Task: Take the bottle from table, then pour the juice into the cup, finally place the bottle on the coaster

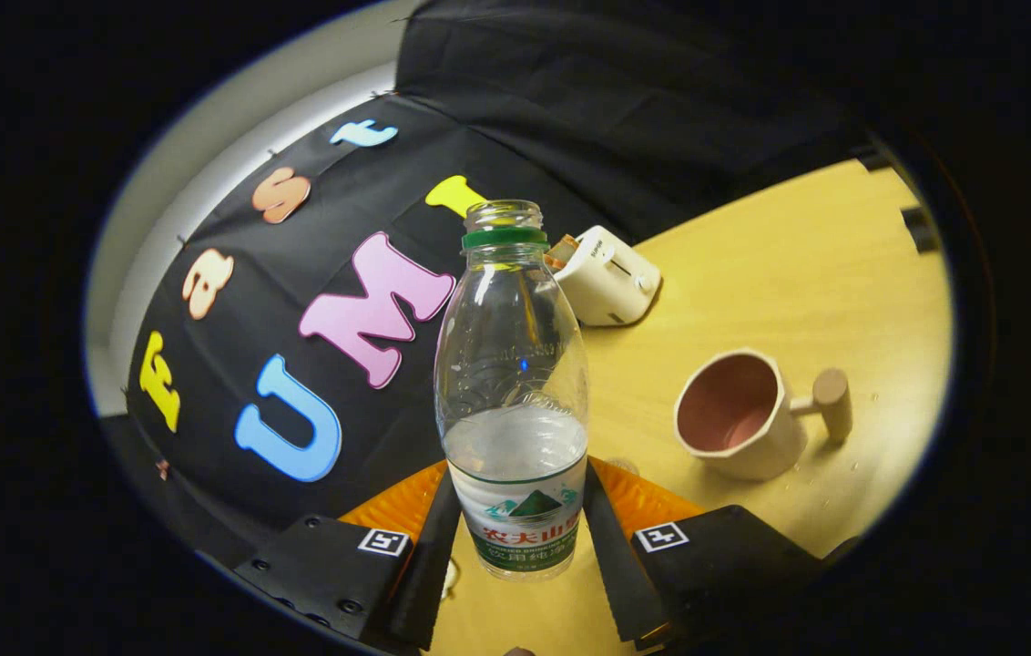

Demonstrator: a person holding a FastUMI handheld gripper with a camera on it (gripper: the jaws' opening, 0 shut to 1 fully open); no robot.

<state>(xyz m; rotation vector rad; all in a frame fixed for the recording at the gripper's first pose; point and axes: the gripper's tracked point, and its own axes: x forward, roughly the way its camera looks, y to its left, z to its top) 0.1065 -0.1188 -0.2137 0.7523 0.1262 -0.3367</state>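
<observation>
The gripper (520, 538) is clamping both fingers on the labelled lower body of the uncapped clear plastic bottle (513, 383), partly filled with clear liquid. Judged step: carrying toward pouring. The pink-lined cream mug (739, 419) is standing mid-table (825, 264); the next move is calling for tilting the neck over its rim.

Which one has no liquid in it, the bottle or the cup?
The cup, beyond the tool: inside looks dry. The bottle between its fingers holds clear liquid.

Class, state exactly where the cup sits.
In the gripper view, the cup rests on the table, beyond the gripper, right of the held bottle, nearer than the toaster.
</observation>
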